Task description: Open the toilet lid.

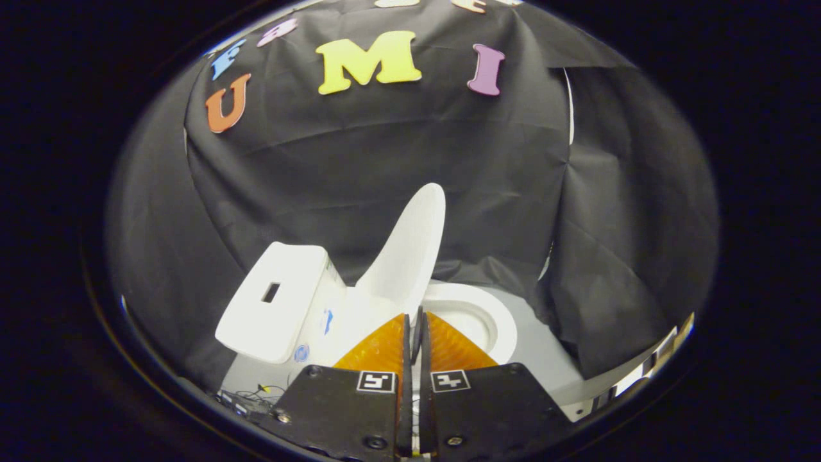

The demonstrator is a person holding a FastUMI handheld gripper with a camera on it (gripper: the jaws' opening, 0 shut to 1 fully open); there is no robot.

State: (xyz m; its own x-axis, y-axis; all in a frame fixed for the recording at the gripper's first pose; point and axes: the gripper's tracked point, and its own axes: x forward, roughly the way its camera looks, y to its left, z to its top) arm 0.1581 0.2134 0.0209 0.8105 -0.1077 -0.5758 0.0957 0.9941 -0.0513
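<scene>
**Lid stands raised; little of the task looks left**

The toilet (pixel 359 321) is the landmark here, a white model set against the black cloth wall (pixel 385 173) of the booth and resting on a pale floor panel (pixel 545 359). Its tank (pixel 276 308) sits on the side of the bowl away from the draped corner of the cloth, topped by a flat cover with a small dark rectangular slot. From the hinge end beside the tank, the toilet lid (pixel 410 247) rises steeply, tilted back toward the tank and well clear of the seat. It looks nearly upright, though whether it leans on the tank or stands free cannot be told. Beyond it, the seat ring and bowl opening (pixel 474 314) lie exposed.

As a judgement, the opening itself is essentially done: the lid is up and the bowl is uncovered. What may remain is only to confirm the lid rests stably and to draw the tool away.

The gripper (pixel 415 321) is just in front of the toilet, its fingertips pointing at the base of the lid near the hinge. Its two fingers are pressed together with nothing between them, clenched on air and not touching the lid. A few thin wires (pixel 256 393) lie on the floor below the tank.
</scene>
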